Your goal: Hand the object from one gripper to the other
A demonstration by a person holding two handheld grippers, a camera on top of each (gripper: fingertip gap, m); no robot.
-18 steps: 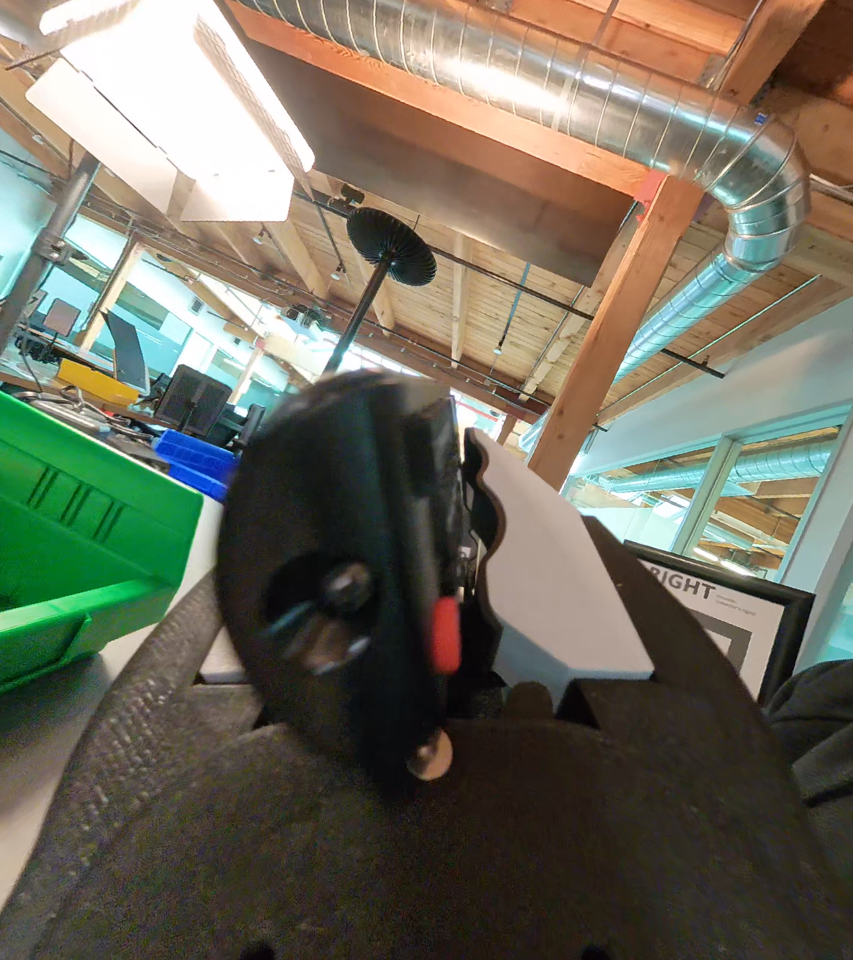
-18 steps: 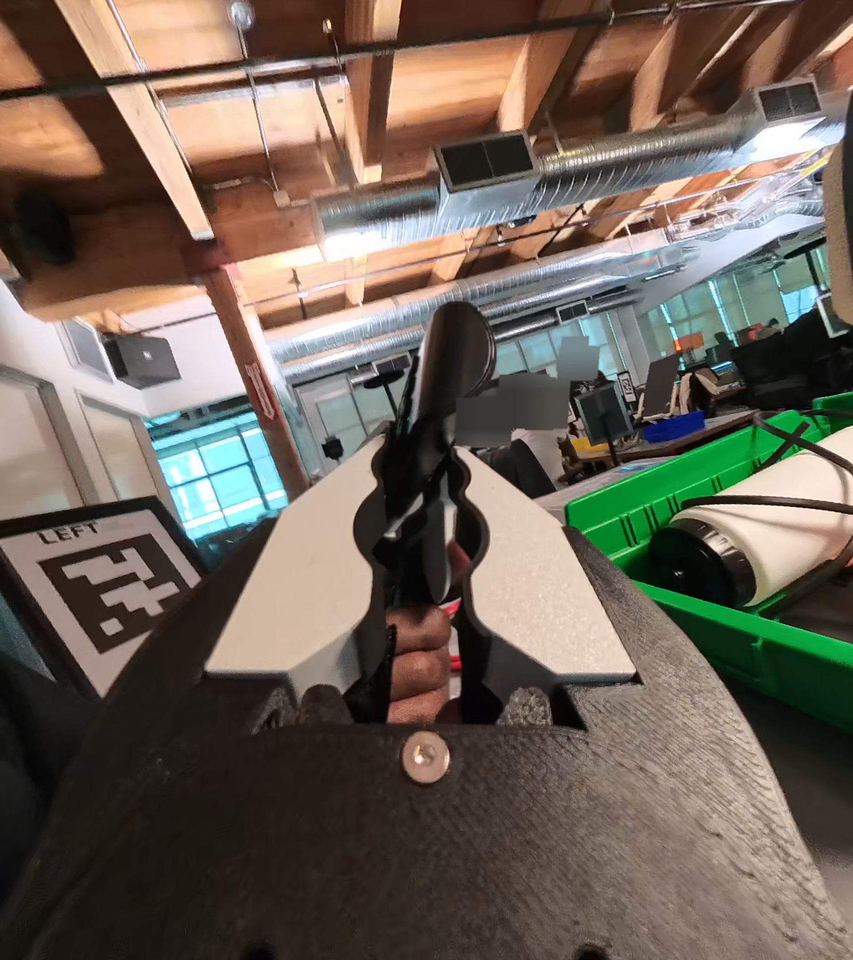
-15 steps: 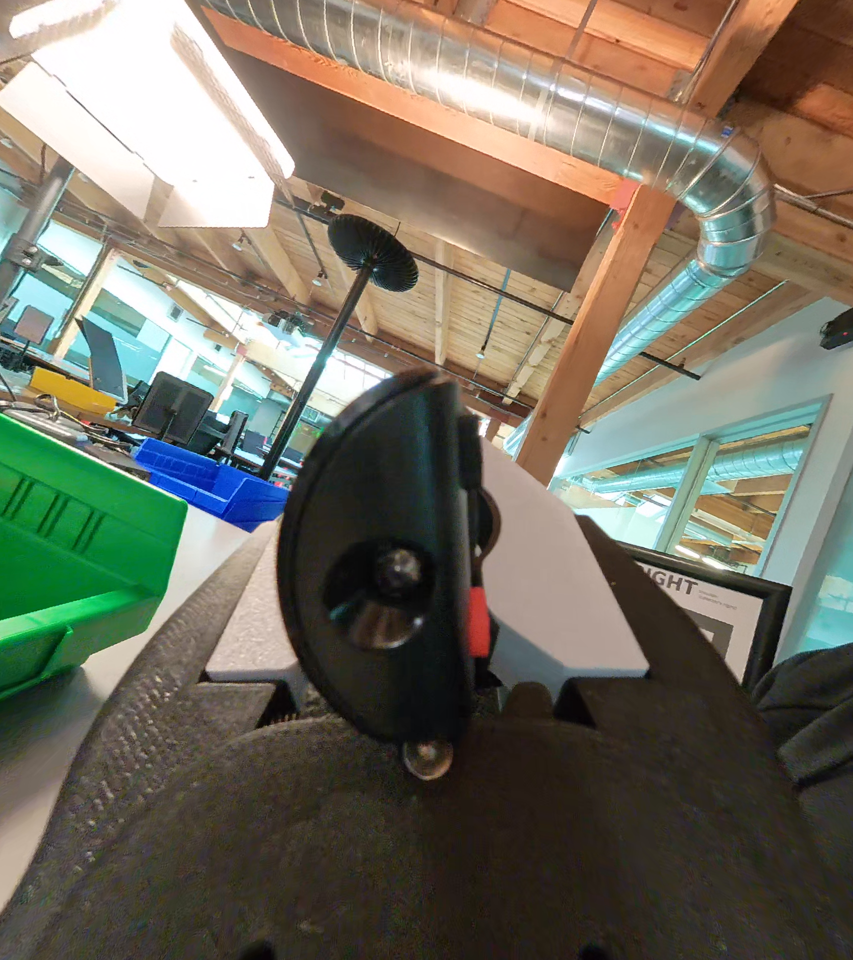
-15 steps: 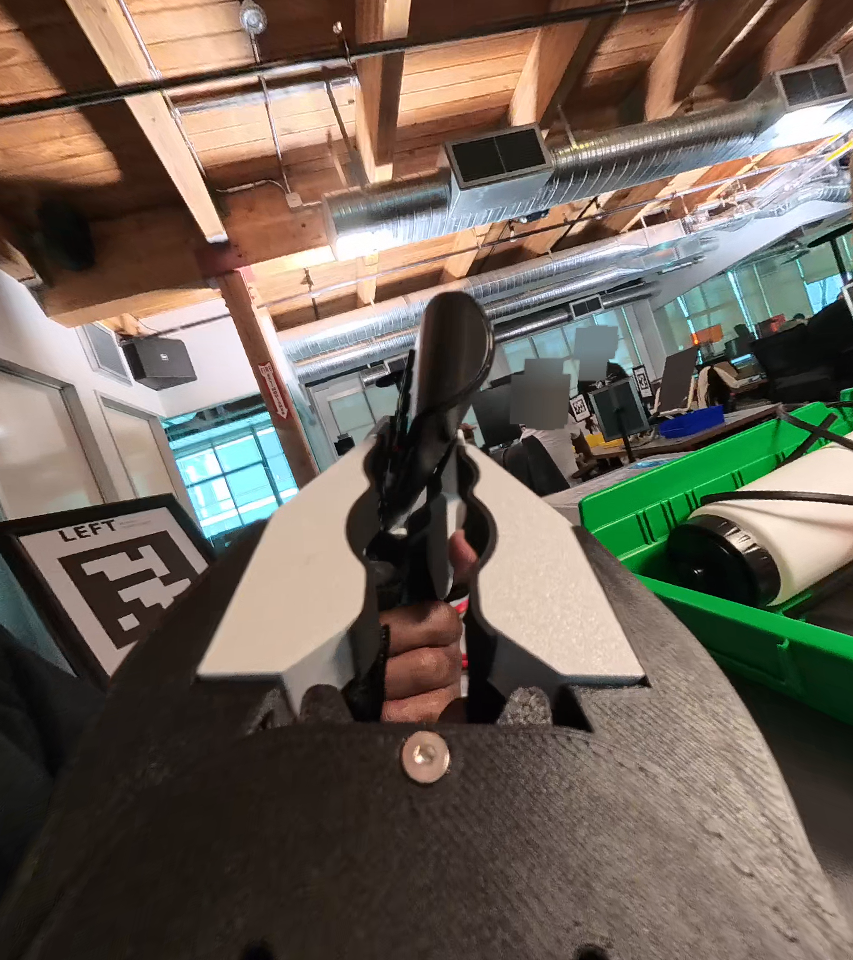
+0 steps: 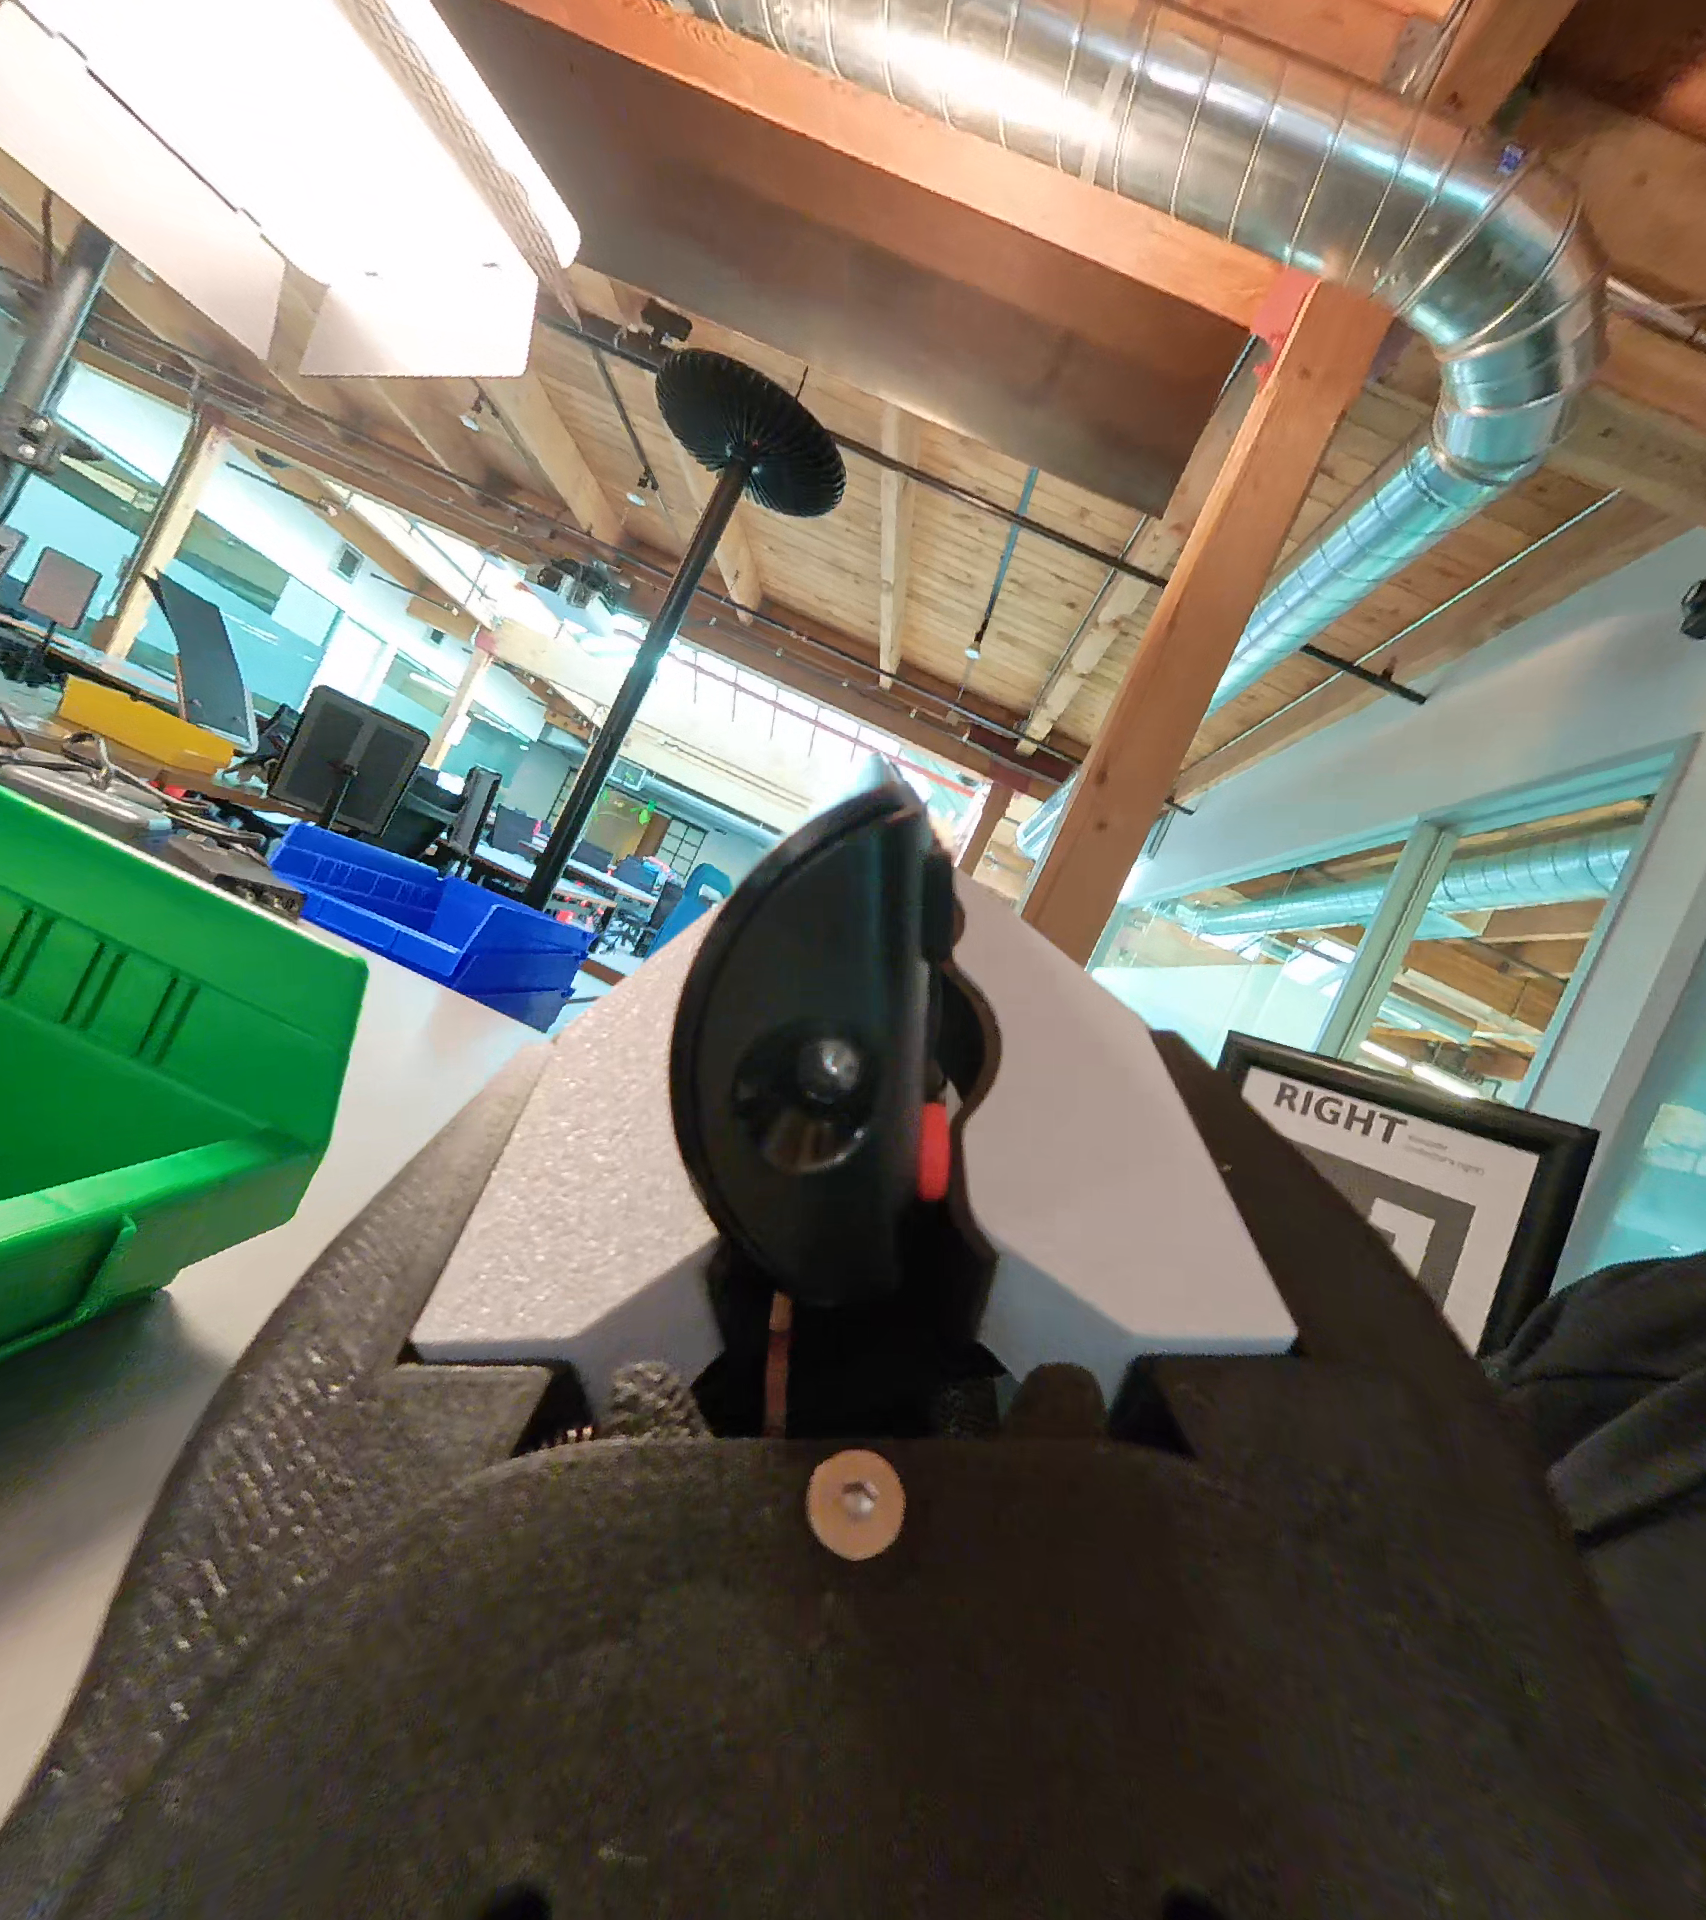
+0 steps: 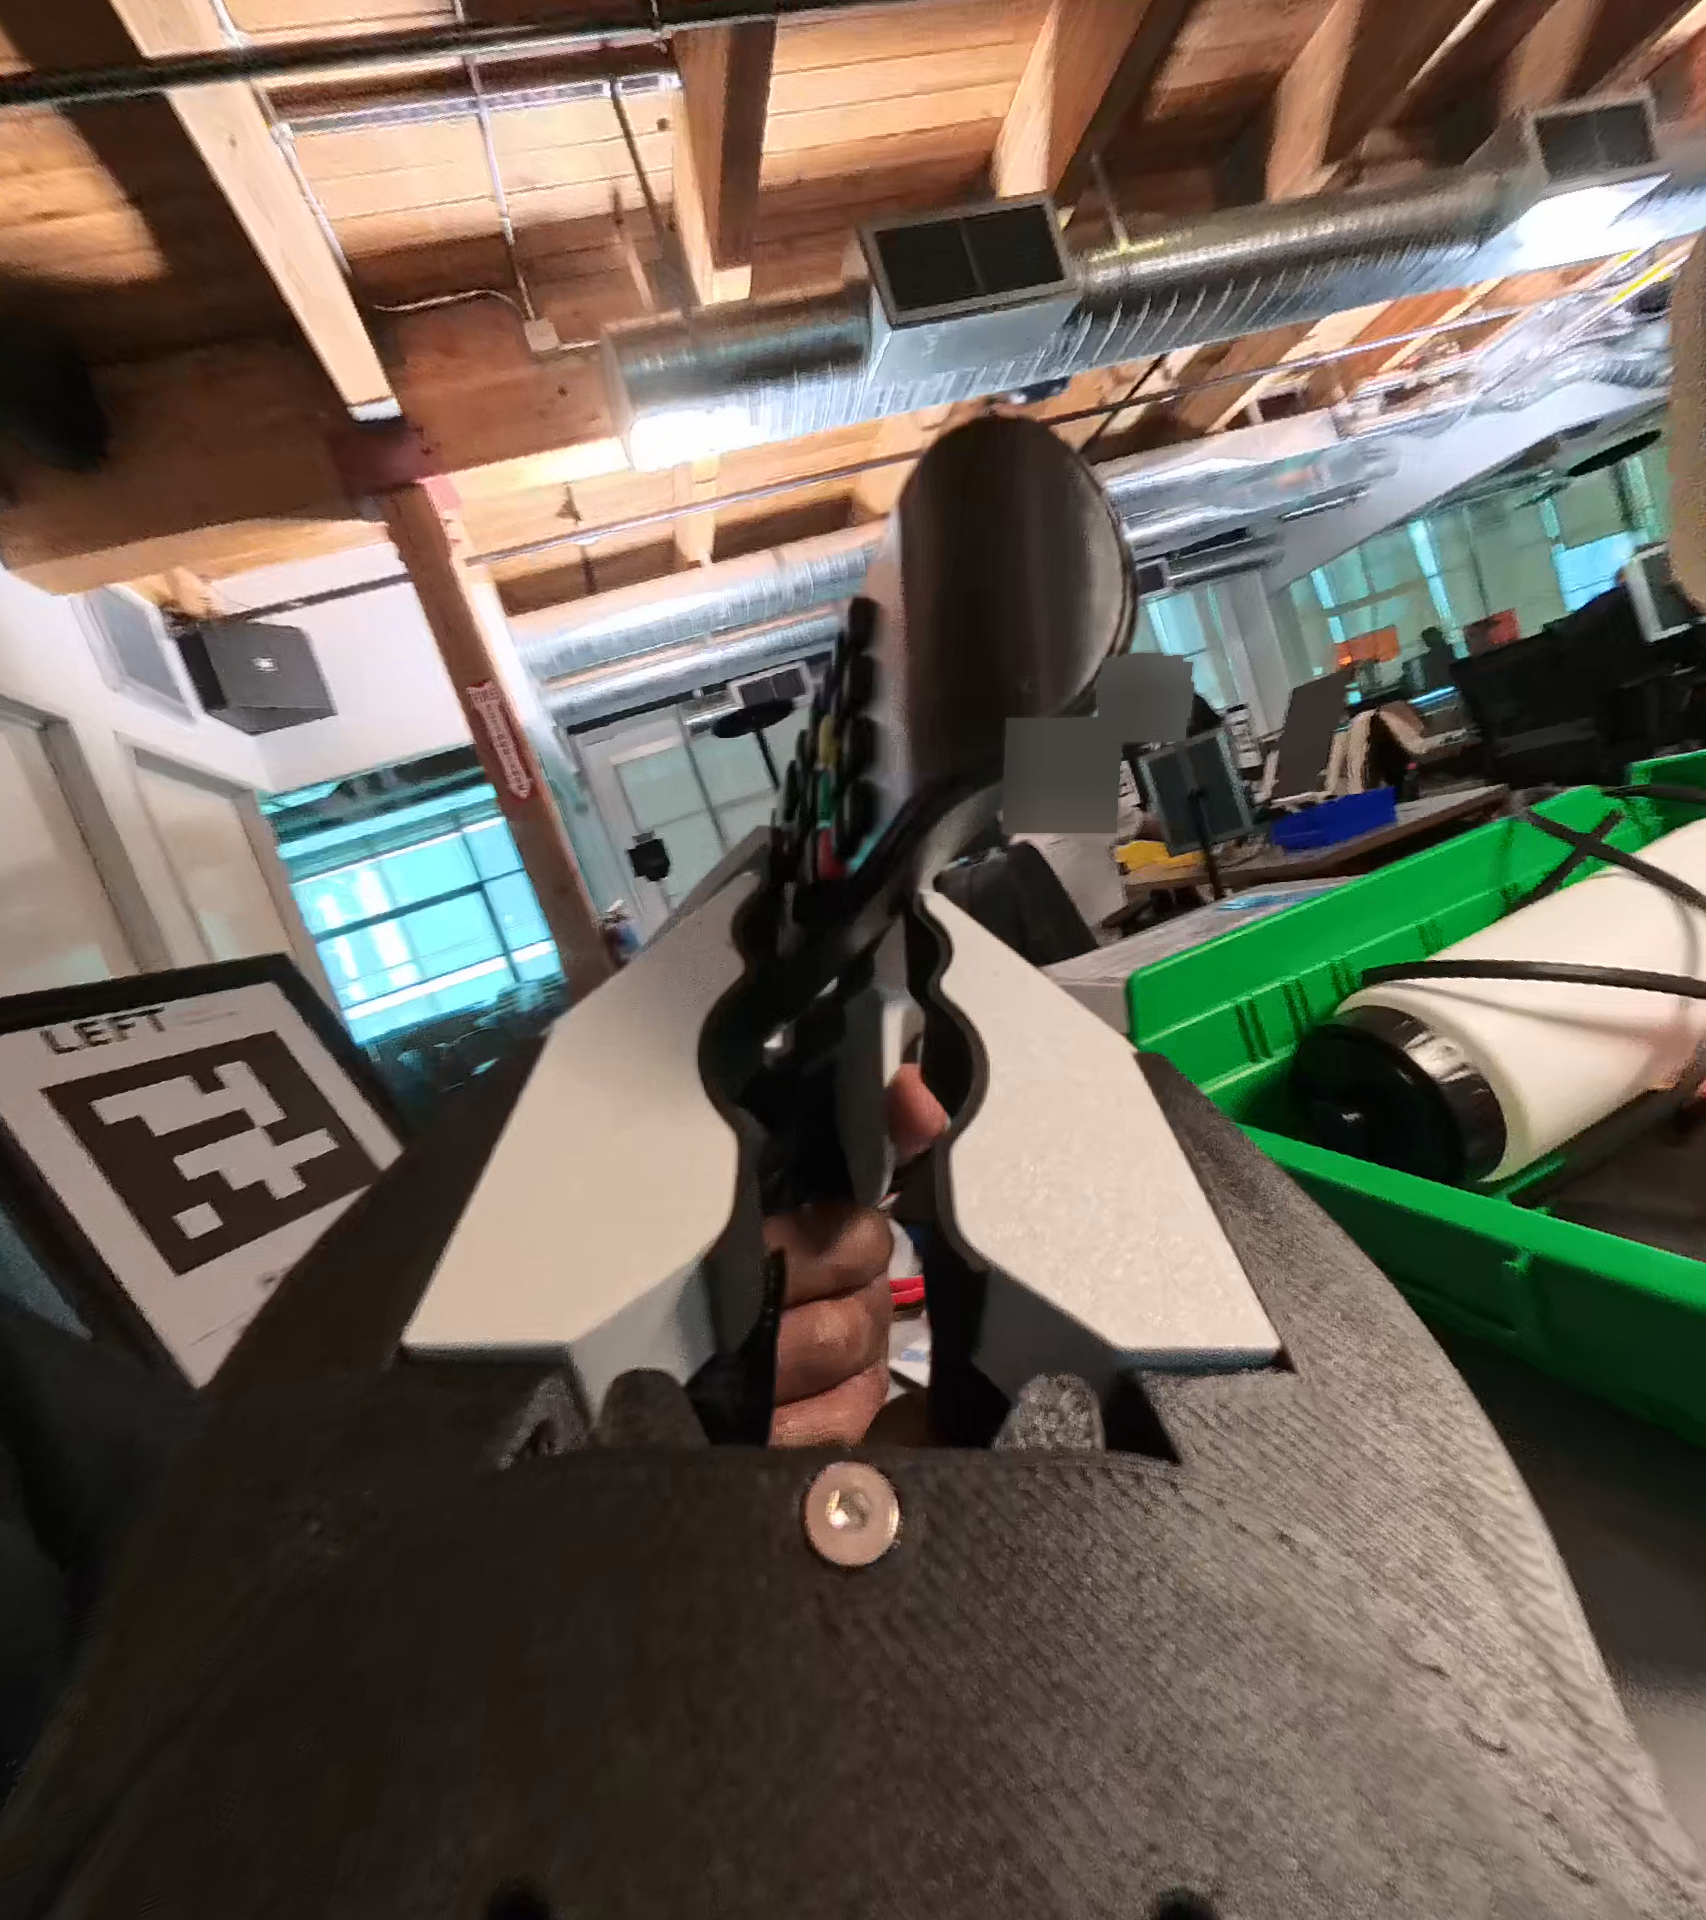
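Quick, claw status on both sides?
Left claw: closed on the black tool.
Right claw: closed on the same black tool.

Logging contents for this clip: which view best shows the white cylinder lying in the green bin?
The right wrist view: the white cylinder lies on its side in the green bin, a black cable draped over it. The left wrist view shows only a green bin wall, no cylinder.
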